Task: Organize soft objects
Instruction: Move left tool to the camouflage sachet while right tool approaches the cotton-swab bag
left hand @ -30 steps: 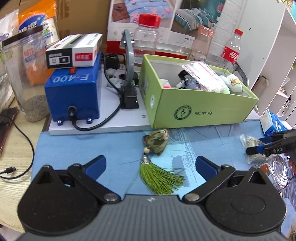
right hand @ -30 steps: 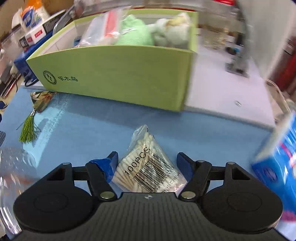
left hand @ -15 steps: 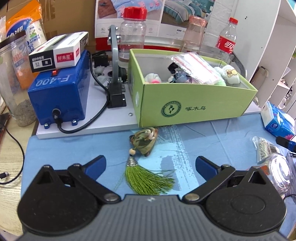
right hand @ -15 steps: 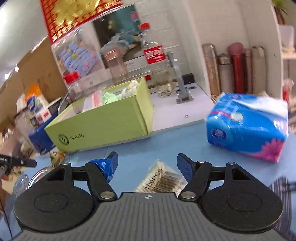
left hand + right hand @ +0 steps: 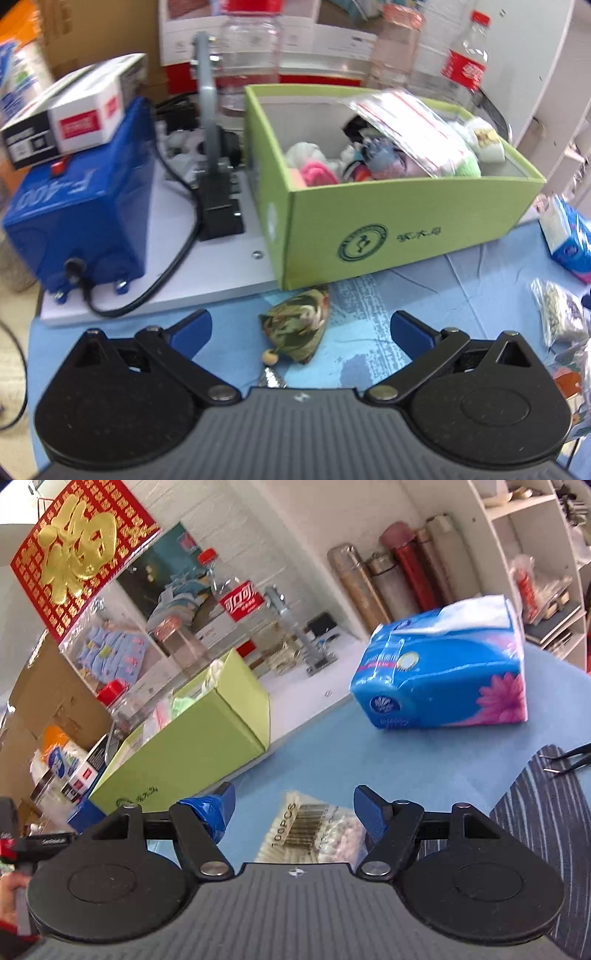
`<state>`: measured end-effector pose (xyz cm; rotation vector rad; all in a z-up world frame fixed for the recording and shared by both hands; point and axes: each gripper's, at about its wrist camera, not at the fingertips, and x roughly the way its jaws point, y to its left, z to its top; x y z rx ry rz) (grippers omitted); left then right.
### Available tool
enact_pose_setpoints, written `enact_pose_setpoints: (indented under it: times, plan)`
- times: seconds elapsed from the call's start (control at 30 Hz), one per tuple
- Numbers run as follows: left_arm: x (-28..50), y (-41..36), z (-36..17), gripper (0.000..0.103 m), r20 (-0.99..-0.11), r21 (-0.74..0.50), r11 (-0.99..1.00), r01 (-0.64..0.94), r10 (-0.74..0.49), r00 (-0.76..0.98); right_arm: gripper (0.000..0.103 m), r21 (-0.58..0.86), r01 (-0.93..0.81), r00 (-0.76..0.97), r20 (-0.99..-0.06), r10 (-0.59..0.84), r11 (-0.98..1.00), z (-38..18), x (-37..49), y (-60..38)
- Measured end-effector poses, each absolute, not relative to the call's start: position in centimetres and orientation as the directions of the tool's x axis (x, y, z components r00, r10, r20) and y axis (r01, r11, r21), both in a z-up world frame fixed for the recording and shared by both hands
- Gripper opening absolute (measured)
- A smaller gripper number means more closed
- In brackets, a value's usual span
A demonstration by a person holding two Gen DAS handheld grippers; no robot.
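Blue mat [image 5: 461, 280] covering the work surface, with a white board [image 5: 207, 266] along its far edge. On the board, a green box [image 5: 399, 225] stands open at the top, filled with soft items: a pink and white bundle [image 5: 310, 166] at its near left and a clear bag [image 5: 413, 122] leaning across the rest. Left of the box, a blue machine [image 5: 85, 210] carries a small white carton [image 5: 70, 118] on its top. A blue tissue pack [image 5: 443, 679] lies on the mat to the right of the box, well apart from it.

Left gripper [image 5: 301, 326]: jaws spread wide, holding nothing. Between its fingers, on the mat and just in front of the box's near wall, lies a camouflage pouch [image 5: 299, 325] with a bead at its lower end; the pads do not touch it.

Right gripper [image 5: 293, 812]: jaws wide apart, nothing clamped. A bag of cotton swabs [image 5: 314, 830] lies on the mat between its fingers, partly hidden by the gripper body; contact with the pads is not evident.
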<state>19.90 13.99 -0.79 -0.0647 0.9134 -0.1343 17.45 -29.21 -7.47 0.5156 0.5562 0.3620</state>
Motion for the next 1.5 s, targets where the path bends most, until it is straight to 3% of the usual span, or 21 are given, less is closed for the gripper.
enact_pose_setpoints:
  times: [0.27, 0.4, 0.53, 0.73, 0.87, 0.97, 1.13, 1.5]
  plan:
    - [21.9, 13.9, -3.8, 0.102, -0.816, 0.050, 0.998, 0.039, 0.018, 0.578, 0.057, 0.273, -0.350, 0.724, -0.528, 0.444, 0.896, -5.5, 18.7, -27.7]
    - [20.6, 16.6, -3.9, 0.102, -0.808, 0.017, 0.999, -0.035, 0.035, 0.588, 0.057, 0.163, -0.399, 0.708, -0.571, 0.416, 0.902, -5.2, 18.8, -27.3]
    - [18.8, 20.3, -3.6, 0.102, -0.809, 0.014, 0.987, -0.159, 0.105, 0.578, 0.057, 0.173, -0.392, 0.696, -0.587, 0.414, 0.904, -6.1, 19.0, -27.3]
    - [15.3, 21.3, -3.1, 0.102, -0.816, 0.006, 0.993, -0.118, 0.073, 0.573, 0.057, 0.175, -0.412, 0.683, -0.590, 0.431, 0.894, -6.2, 18.8, -26.8]
    - [15.6, 19.4, -2.6, 0.102, -0.772, 0.045, 0.998, -0.049, 0.065, 0.632, 0.057, 0.148, -0.468, 0.673, -0.579, 0.460, 0.871, -5.3, 19.3, -26.3]
    - [16.8, 18.5, -3.1, 0.102, -0.778, 0.073, 0.997, -0.029, 0.075, 0.624, 0.057, 0.058, -0.544, 0.655, -0.595, 0.466, 0.837, -4.6, 19.3, -25.2]
    - [17.6, 18.7, -3.6, 0.102, -0.777, 0.010, 0.998, -0.063, 0.047, 0.628, 0.057, -0.100, -0.629, 0.639, -0.630, 0.440, 0.771, -4.3, 18.5, -24.3]
    - [18.1, 18.6, -3.3, 0.102, -0.791, 0.018, 0.998, -0.065, 0.054, 0.610, 0.057, -0.249, -0.763, 0.547, -0.740, 0.392, 0.597, -5.5, 20.1, -22.6]
